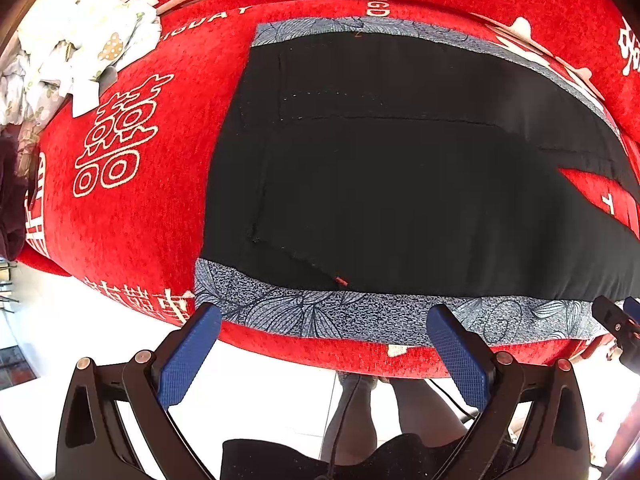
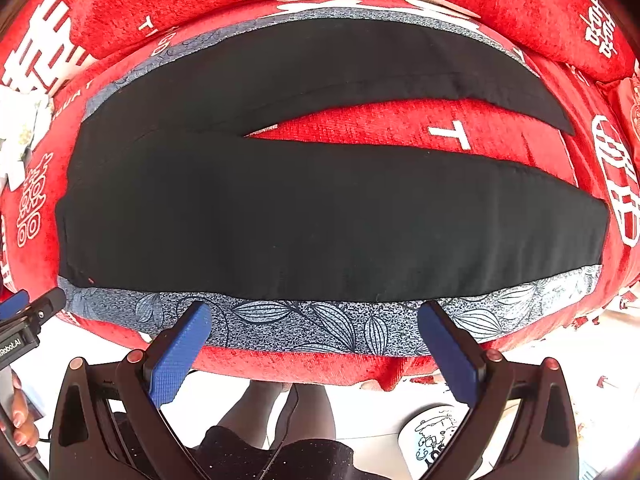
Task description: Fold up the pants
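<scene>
- A crumpled white floral cloth [image 1: 76,52] lies on the red cover [image 1: 132,208], well to the left of the black pants [image 1: 400,184], near the back cushion.
- The red cover bears white double-happiness characters [image 1: 110,140] in the space between that cloth and the pants.
- The pants lie flat and spread out on a blue-grey leaf-print mat [image 1: 340,312], which in turn rests on the red cover; a strip of the mat shows along the near edge of the pants and another along their far edge.
- The waist end of the pants sits to the left, with a stitched pocket seam [image 1: 288,252] visible there.
- The left gripper [image 1: 324,320] hangs just in front of the pants' near edge, over the mat strip, with its blue pads [image 1: 188,360] spread wide and nothing between them.
- The two legs [image 2: 400,216] of the pants run to the right and part in a narrow wedge, where the red cover shows between them with a white letter T [image 2: 454,134].
- The right gripper [image 2: 316,318] hovers in front of the near leg, above the mat strip, its jaws also wide apart and empty; its blue pads [image 2: 176,352] touch no cloth.
- A hand [image 2: 22,420] grips the handle of the left tool at the left edge of the right wrist view.
- Below the front edge of the cover, the person's legs [image 2: 280,412] stand on a pale floor.
</scene>
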Demonstrator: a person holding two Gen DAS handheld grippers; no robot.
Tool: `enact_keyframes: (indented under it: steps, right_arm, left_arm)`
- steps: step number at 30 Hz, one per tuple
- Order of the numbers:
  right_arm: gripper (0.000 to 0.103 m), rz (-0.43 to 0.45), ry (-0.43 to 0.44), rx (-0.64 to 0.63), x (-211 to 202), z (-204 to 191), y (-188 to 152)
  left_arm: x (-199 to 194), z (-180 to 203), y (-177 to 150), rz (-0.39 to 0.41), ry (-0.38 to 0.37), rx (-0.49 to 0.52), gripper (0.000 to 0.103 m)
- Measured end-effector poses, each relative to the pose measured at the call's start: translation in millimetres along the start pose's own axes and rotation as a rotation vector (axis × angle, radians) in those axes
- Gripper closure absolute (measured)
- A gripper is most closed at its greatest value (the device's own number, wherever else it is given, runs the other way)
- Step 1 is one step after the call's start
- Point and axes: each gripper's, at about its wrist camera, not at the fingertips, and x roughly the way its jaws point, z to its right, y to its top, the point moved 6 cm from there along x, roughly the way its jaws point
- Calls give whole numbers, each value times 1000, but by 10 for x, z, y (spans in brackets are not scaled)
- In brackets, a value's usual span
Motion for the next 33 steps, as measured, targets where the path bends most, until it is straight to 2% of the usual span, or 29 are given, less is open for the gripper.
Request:
enact_keyframes:
  steps: [8,24,27,28,30,31,33]
  right_arm:
    - [0,-4,-2,3,17,6,5]
    - [0,5,24,6,6,-12,38]
    - [0,8,126,27,-4,-63,49]
    - [0,11,193,42,-15,-95,56]
    - [3,10,351,80,-26,-166,51]
    - [7,-2,449,102,-15,-212,32]
    - [31,-50,619,151,66,-310,-42]
  left_arm:
    - [15,-62,9,18,15,-10,0]
    - [13,-63,15,20,-28,-31,0]
    - [4,-81,21,40,-126,-39,0]
    - [1,-90,21,45,-153,-41,0]
    - [-3,-150,18,57,-253,-52,0]
    - [4,-192,4,56,-289,-62,0]
    - [24,-276,-35,49,-337,-89,0]
